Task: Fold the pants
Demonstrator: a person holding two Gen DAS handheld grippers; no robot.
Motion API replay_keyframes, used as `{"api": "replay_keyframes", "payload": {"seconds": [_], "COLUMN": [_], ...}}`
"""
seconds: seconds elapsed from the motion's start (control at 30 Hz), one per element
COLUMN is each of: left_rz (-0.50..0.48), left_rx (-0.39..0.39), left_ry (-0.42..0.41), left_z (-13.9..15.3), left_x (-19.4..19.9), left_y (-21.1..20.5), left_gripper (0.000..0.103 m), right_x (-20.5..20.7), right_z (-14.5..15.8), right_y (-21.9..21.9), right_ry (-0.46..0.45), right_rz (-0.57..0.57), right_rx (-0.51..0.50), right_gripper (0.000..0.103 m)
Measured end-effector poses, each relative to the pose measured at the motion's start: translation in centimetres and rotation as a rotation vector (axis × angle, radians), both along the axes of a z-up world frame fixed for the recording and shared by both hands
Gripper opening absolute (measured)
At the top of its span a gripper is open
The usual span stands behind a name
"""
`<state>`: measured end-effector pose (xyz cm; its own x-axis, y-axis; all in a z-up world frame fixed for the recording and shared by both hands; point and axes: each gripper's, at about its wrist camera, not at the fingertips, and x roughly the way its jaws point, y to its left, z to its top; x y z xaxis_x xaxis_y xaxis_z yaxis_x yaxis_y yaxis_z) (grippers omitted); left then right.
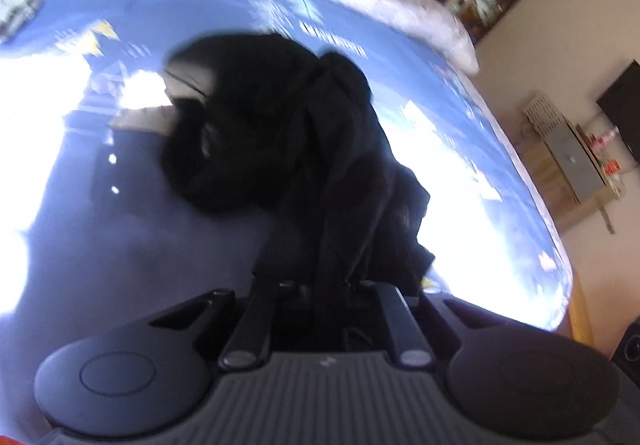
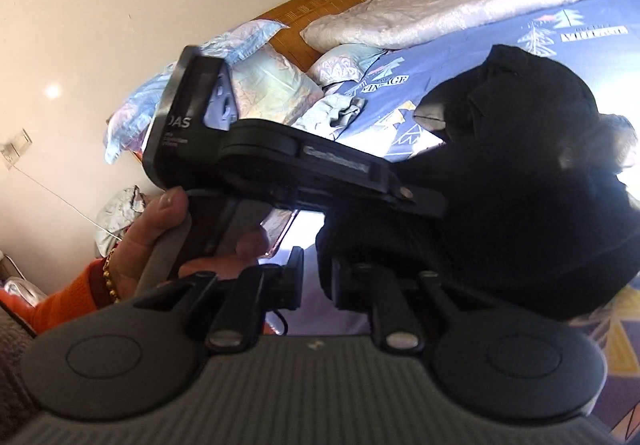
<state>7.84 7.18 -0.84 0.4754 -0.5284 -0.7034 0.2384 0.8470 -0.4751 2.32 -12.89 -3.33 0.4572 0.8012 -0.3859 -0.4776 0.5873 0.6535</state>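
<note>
Starting at nine o'clock in the right wrist view, we see what the other view lacks: a hand (image 2: pixel 160 233) in an orange sleeve (image 2: pixel 60 305) holding the left gripper (image 2: pixel 436 205), its jaws pinching the black pants (image 2: pixel 520 173). These lie bunched on the blue bedsheet (image 2: pixel 480 33), toward three o'clock. The right gripper (image 2: pixel 316 277) seems slightly spread, with cloth against its right finger; we cannot tell more. In the left wrist view, dark fabric hides the fingertips at six o'clock.

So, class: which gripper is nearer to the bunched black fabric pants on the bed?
Left. The left gripper is shut on the black pants. The right gripper sits beside them, jaws slightly apart, gripping nothing visible.
</note>
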Motion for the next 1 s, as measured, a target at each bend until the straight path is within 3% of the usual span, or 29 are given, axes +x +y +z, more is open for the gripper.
{"api": "replay_keyframes", "payload": {"seconds": [0.1, 0.2, 0.33, 0.4, 0.5, 0.53, 0.57, 0.6, 0.67, 0.73, 0.8, 0.83, 0.9, 0.93, 1.0], "left_rz": [0.124, 0.250, 0.413, 0.466, 0.486, 0.481, 0.475, 0.468, 0.463, 0.466, 0.471, 0.474, 0.479, 0.481, 0.484], "left_rx": [-0.021, -0.023, 0.028, 0.032, 0.045, 0.047, 0.047, 0.046, 0.046, 0.044, 0.049, 0.054, 0.074, 0.081, 0.082], "left_ry": [-0.041, -0.081, -0.158, -0.169, -0.161, -0.158, -0.157, -0.162, -0.174, -0.179, -0.180, -0.179, -0.177, -0.178, -0.186], "left_z": [1.8, 3.7, 6.2, 7.2, 7.3, 7.3, 7.3, 7.2, 7.5, 7.6, 7.5, 7.6, 7.5, 7.5, 7.6], "left_x": [0.0, -1.3, -5.1, -6.8, -7.9, -8.2, -8.3, -8.7, -8.9, -9.2, -9.4, -9.2, -9.0, -8.9, -8.2], "left_y": [5.0, 10.2, 15.5, 17.3, 18.3, 18.4, 18.3, 18.6, 18.5, 18.5, 18.7, 18.7, 18.6, 18.7, 18.9], "left_gripper": [0.006, 0.005, 0.005, 0.005, 0.005, 0.005, 0.005, 0.005, 0.006, 0.006, 0.006, 0.006, 0.006, 0.006, 0.006], "right_x": [-0.7, 0.6, 3.7, 8.4, 14.2, 14.2, 18.2, 18.2, 24.1, 26.8, 28.8, 29.7, 30.5, 30.2, 29.2], "right_z": [0.5, 0.9, 1.3, 1.6, 0.8, 0.8, -0.2, -0.2, -1.9, -3.3, -5.3, -6.4, -7.6, -7.0, -4.4], "right_y": [-1.8, -4.3, -6.0, -5.8, -4.3, -4.3, -3.0, -3.0, -0.4, 0.9, 2.0, 2.5, 2.9, 2.4, 0.2], "right_ry": [-0.039, -0.035, -0.039, -0.067, -0.045, -0.045, 0.001, 0.001, 0.068, 0.126, 0.209, 0.259, 0.354, 0.354, 0.272], "right_rz": [-0.072, -0.186, -0.284, -0.325, -0.344, -0.344, -0.355, -0.355, -0.357, -0.389, -0.393, -0.389, -0.404, -0.433, -0.491], "right_rx": [-0.017, -0.039, -0.070, -0.152, -0.187, -0.187, -0.191, -0.191, -0.241, -0.295, -0.285, -0.276, -0.282, -0.261, -0.172], "right_gripper": [0.026, 0.027, 0.027, 0.027, 0.032, 0.041, 0.048, 0.049, 0.056, 0.065, 0.065, 0.063, 0.012, 0.010, 0.009]}}
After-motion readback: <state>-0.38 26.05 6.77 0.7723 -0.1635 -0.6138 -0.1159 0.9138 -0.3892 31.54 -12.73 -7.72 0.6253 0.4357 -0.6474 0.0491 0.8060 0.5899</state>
